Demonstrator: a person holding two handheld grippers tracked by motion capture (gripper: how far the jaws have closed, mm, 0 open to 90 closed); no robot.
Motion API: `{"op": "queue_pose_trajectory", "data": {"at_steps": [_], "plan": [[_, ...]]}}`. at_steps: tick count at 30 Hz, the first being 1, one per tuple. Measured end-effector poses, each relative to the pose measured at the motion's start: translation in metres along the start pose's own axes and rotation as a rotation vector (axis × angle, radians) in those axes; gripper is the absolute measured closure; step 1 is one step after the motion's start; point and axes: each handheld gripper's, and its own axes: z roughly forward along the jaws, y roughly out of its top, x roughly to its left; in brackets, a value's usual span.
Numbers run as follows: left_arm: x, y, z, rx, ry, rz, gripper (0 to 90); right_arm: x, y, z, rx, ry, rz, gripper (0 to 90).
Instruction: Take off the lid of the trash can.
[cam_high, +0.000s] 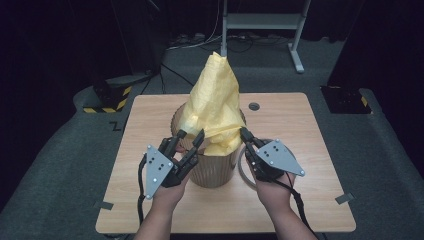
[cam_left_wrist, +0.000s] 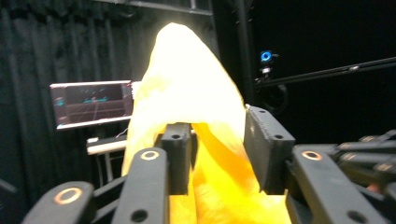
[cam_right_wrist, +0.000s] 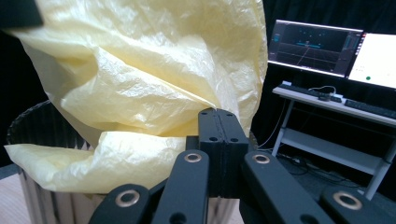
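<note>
the right gripper (cam_right_wrist: 218, 116) is clamped on the yellow bag (cam_high: 215, 100); the left gripper (cam_high: 190, 137) is held apart around it above the bin (cam_high: 215, 170).

The bag (cam_high: 216, 100) is thin, crinkled yellow plastic film with a faint sheen. The bin (cam_high: 215, 170) looks ribbed and matt, perhaps plastic. The table (cam_high: 300, 130) has smooth wood-grain laminate; the jaws are matt black plastic.

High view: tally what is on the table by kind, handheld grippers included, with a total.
Yellow plastic bag: 1
Ribbed bin: 1
Ring lying on the table beside the bin: 1
Handheld grippers: 2, left gripper and right gripper
Total: 5
</note>
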Motion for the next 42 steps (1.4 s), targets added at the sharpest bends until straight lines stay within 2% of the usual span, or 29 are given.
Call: {"op": "queue_pose_trajectory", "data": {"at_steps": [2,6,7,9,11,16,17,18,20,21,23,24,25,26,28,29,30,34,35,36,38,40,42], "plan": [[0.002,-0.004,-0.003,0.006,0.008,-0.006,58.8,-0.001,0.0,0.0,-0.003,-0.003,0.0,90.0],[0.007,-0.013,-0.016,0.025,0.052,0.011,55.9,-0.005,-0.003,0.003,-0.001,-0.013,0.028,90.0],[0.007,-0.013,-0.016,0.025,0.052,0.011,55.9,-0.005,-0.003,0.003,-0.001,-0.013,0.028,90.0],[0.012,-0.018,-0.025,0.023,0.097,0.022,56.0,-0.007,-0.002,0.003,-0.007,-0.012,0.038,90.0],[0.016,-0.02,-0.025,0.027,0.105,0.009,55.4,-0.006,-0.002,0.003,-0.009,-0.012,0.037,90.0],[0.019,-0.023,-0.011,0.077,0.057,-0.048,46.6,-0.003,-0.002,0.003,-0.01,-0.008,0.034,90.0],[0.019,-0.023,-0.011,0.077,0.057,-0.048,46.4,-0.003,-0.002,0.003,-0.01,-0.008,0.034,90.0],[0.019,-0.024,-0.004,0.106,0.048,-0.064,47.3,-0.003,-0.002,0.003,-0.012,-0.006,0.032,90.0],[0.02,-0.025,0.003,0.141,0.039,-0.07,50.6,-0.003,-0.002,0.003,-0.013,-0.004,0.033,90.0],[0.02,-0.025,0.006,0.145,0.037,-0.069,59.7,-0.003,-0.002,0.003,-0.014,-0.001,0.034,90.0],[0.02,-0.023,0.007,0.129,0.077,-0.05,79.7,-0.002,-0.002,0.004,-0.014,0.005,0.032,90.0],[0.022,-0.018,0.005,0.096,0.103,-0.047,86.1,-0.001,-0.001,0.005,-0.013,0.008,0.032,90.0],[0.027,-0.009,-0.002,0.031,0.148,-0.044,89.7,0.0,-0.001,0.008,-0.013,0.014,0.028,90.0],[0.027,-0.009,-0.002,0.031,0.148,-0.044,89.9,0.0,-0.001,0.008,-0.013,0.014,0.028,90.0],[0.033,0.01,-0.013,-0.057,0.206,-0.019,90.0,0.004,0.003,0.014,-0.009,0.025,0.028,90.0],[0.033,0.01,-0.013,-0.057,0.206,-0.019,90.0,0.004,0.003,0.014,-0.009,0.025,0.028,90.0],[0.034,0.02,-0.019,-0.101,0.225,0.001,90.0,0.005,0.005,0.019,-0.009,0.03,0.023,89.1],[0.028,0.032,-0.028,-0.178,0.259,0.072,89.9,0.008,0.008,0.024,0.007,0.047,0.019,83.7],[0.026,0.033,-0.029,-0.183,0.263,0.087,89.9,0.009,0.008,0.025,0.015,0.053,0.02,80.8],[0.022,0.03,-0.03,-0.17,0.264,0.106,89.9,0.011,0.008,0.023,0.021,0.072,0.034,72.8],[0.02,0.028,-0.029,-0.164,0.259,0.107,89.9,0.011,0.008,0.022,0.021,0.077,0.039,71.3],[0.018,0.017,-0.027,-0.131,0.248,0.101,89.9,0.014,0.009,0.013,0.009,0.085,0.037,66.3],[0.016,0.013,-0.026,-0.12,0.243,0.097,89.8,0.014,0.01,0.01,0.008,0.088,0.039,65.2]]}}
